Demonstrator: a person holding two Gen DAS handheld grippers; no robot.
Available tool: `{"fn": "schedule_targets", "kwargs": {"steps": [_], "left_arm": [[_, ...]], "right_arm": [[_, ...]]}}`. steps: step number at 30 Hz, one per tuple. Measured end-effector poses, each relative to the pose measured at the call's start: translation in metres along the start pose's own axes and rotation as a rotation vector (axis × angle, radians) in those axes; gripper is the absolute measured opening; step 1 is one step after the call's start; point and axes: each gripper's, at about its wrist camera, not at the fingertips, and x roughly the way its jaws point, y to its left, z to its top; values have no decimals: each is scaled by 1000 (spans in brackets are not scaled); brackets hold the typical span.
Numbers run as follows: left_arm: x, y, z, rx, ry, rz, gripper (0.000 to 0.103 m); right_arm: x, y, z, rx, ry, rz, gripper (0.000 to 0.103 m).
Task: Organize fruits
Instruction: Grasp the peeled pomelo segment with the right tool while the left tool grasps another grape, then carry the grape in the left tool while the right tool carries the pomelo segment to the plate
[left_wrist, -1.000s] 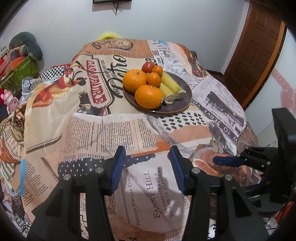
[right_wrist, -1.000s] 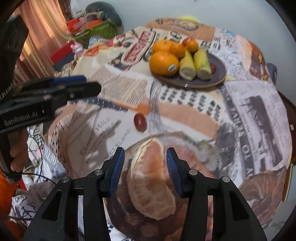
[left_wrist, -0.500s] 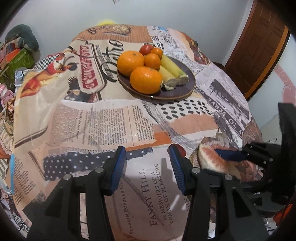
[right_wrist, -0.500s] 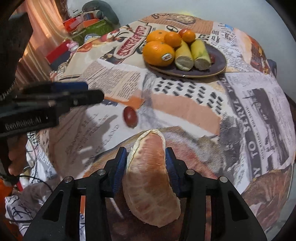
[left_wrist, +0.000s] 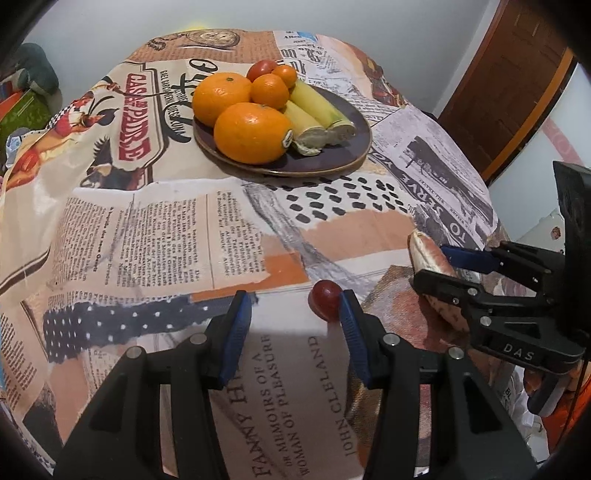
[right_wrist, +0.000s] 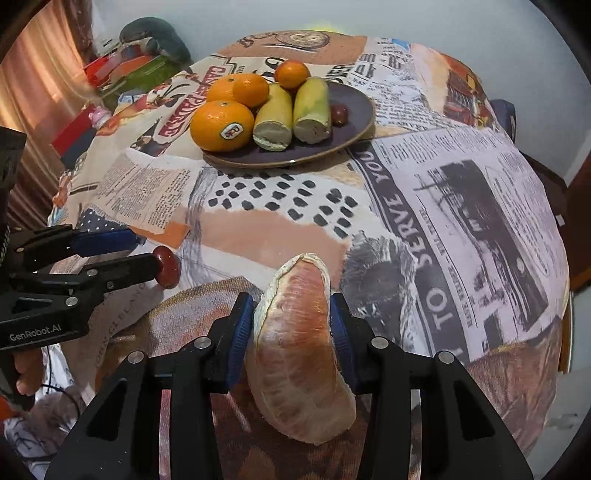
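A dark plate (left_wrist: 347, 155) at the far middle of the table holds oranges (left_wrist: 251, 133), two cut bananas (left_wrist: 317, 118) and a red fruit; it also shows in the right wrist view (right_wrist: 354, 107). My right gripper (right_wrist: 291, 325) is shut on a peeled pomelo segment (right_wrist: 299, 350), held above the near table; the segment shows in the left wrist view (left_wrist: 428, 258). My left gripper (left_wrist: 291, 317) is open. A red grape (left_wrist: 325, 301) lies on the cloth by its right fingertip; the grape shows in the right wrist view (right_wrist: 168, 267).
A newspaper-print cloth (left_wrist: 147, 221) covers the round table. A wooden door (left_wrist: 517, 74) stands at the back right. Cluttered bags and boxes (right_wrist: 129, 59) sit beyond the table's left edge.
The right gripper has closed on the pomelo segment and lifted it. The left gripper has moved forward and right, up to the red grape.
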Motion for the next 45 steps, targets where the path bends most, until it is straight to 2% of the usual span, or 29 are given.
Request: {"fn": "schedule_targets", "kwargs": {"steps": [6, 13, 15, 17, 20, 24, 30, 37, 45], "left_arm": [[-3, -12, -2, 35, -10, -4, 49], [13, -18, 0, 56, 16, 10, 49], [14, -19, 0, 60, 12, -18, 42], [16, -20, 0, 70, 7, -2, 30], [17, -19, 0, 75, -1, 15, 23], [15, -15, -1, 70, -5, 0, 22], [9, -13, 4, 81, -27, 33, 22], [-11, -2, 31, 62, -95, 61, 22], [-30, 9, 66, 24, -180, 61, 22]], "right_arm": [[-4, -6, -10, 25, 13, 36, 44], [1, -6, -15, 4, 18, 40, 45], [2, -6, -15, 0, 10, 39, 45], [2, -7, -14, 3, 0, 45, 44], [1, -10, -12, 20, -14, 44, 43], [-1, -10, -7, 26, -32, 47, 42], [-15, -5, 8, 3, -89, 41, 42], [-27, -3, 32, -15, -159, 18, 42], [-34, -4, 58, -25, -224, 9, 42]]}}
